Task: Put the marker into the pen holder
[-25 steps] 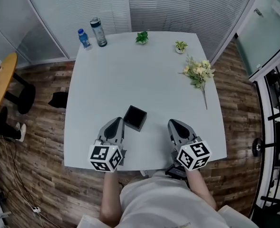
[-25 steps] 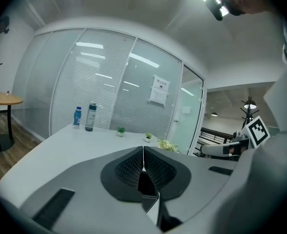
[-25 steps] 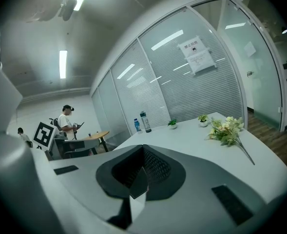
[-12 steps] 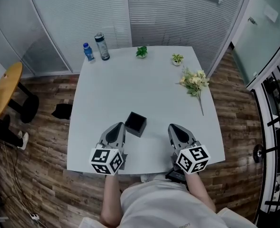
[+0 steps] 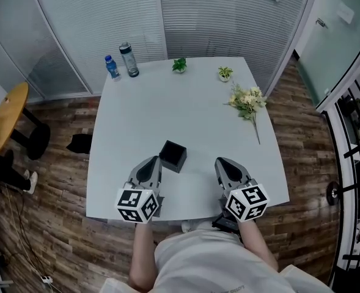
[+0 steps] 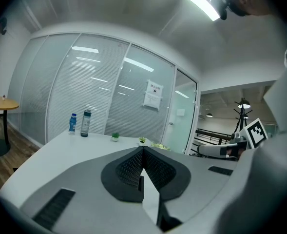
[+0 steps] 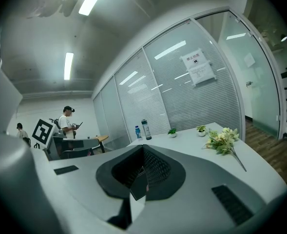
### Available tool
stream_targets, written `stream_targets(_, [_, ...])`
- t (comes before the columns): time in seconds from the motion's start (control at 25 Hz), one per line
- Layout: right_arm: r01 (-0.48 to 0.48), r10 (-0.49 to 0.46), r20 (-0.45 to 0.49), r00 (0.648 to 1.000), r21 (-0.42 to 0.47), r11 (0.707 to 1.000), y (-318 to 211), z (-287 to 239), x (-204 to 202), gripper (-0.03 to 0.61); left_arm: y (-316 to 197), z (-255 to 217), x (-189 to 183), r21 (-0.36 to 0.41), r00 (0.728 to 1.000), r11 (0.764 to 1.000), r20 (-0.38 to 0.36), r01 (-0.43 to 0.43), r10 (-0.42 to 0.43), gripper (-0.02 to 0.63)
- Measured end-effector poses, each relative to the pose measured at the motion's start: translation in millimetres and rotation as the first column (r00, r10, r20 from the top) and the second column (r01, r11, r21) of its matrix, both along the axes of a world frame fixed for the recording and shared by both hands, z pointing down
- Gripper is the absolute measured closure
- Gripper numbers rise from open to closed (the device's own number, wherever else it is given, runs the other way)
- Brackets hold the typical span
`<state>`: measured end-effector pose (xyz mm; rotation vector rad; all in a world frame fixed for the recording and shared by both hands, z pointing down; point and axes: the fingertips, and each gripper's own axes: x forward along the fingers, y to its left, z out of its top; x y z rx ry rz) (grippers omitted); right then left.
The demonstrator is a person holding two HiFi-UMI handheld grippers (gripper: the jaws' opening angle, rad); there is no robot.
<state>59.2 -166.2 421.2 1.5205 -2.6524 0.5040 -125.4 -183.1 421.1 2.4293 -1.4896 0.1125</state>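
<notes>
Near the front edge of the white rectangular bench [image 5: 192, 118], the left hand-held gripper [image 5: 150, 164] and the right hand-held gripper [image 5: 224, 163] are held side by side, each with its jaws pressed together and nothing between them. The black square open-topped pen holder [image 5: 173, 155] sits just beyond the left one. A spray of pale flowers [image 5: 247, 101] lies toward the far right corner.

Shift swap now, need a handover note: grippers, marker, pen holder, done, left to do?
Left gripper: shut, empty.
Right gripper: shut at the tips; dark shape in the gap, cannot tell if it's the marker.
Black pen holder: on the white table, just ahead of the left gripper.
Done: no marker seen in the holder.
Left: locate marker, place it.
</notes>
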Motion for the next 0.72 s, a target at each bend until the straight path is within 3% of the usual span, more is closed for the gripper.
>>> stream_targets(0.72, [0.008, -0.008, -0.001, 1.0, -0.001, 1.0, -2.1, 0.9, 4.4, 0.563, -0.9, 1.8, 10.7, -0.002, 0.999, 0.999, 0.005, -0.032, 0.032, 0.603])
